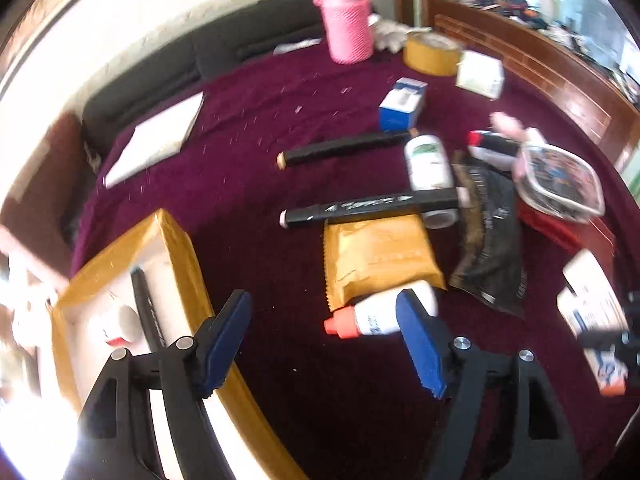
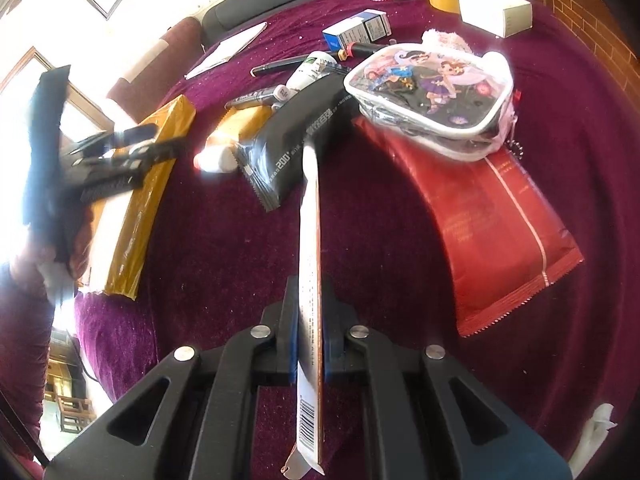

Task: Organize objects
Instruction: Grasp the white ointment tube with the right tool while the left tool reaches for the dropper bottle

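My left gripper (image 1: 324, 344) is open above the purple cloth, with nothing between its blue pads (image 1: 228, 336). A small white bottle with an orange cap (image 1: 372, 316) lies just beyond its right finger, against a yellow packet (image 1: 380, 256). To the left stands an open box wrapped in yellow tape (image 1: 176, 248), holding a black marker (image 1: 146, 308) and a white object. My right gripper (image 2: 310, 320) is shut on a thin flat packet (image 2: 310, 240), seen edge-on, with a barcode at its near end. In the right wrist view the left gripper (image 2: 116, 152) hovers over the box (image 2: 136, 208).
Two black markers (image 1: 368, 208) (image 1: 344, 148), a white bottle (image 1: 428, 164), a black packet (image 2: 296, 136), a cartoon pouch (image 2: 432, 92) and a red packet (image 2: 500, 220) crowd the cloth. Farther back are a blue box (image 1: 402, 104), tape roll (image 1: 430, 54), pink cup (image 1: 348, 28) and white box (image 2: 496, 12).
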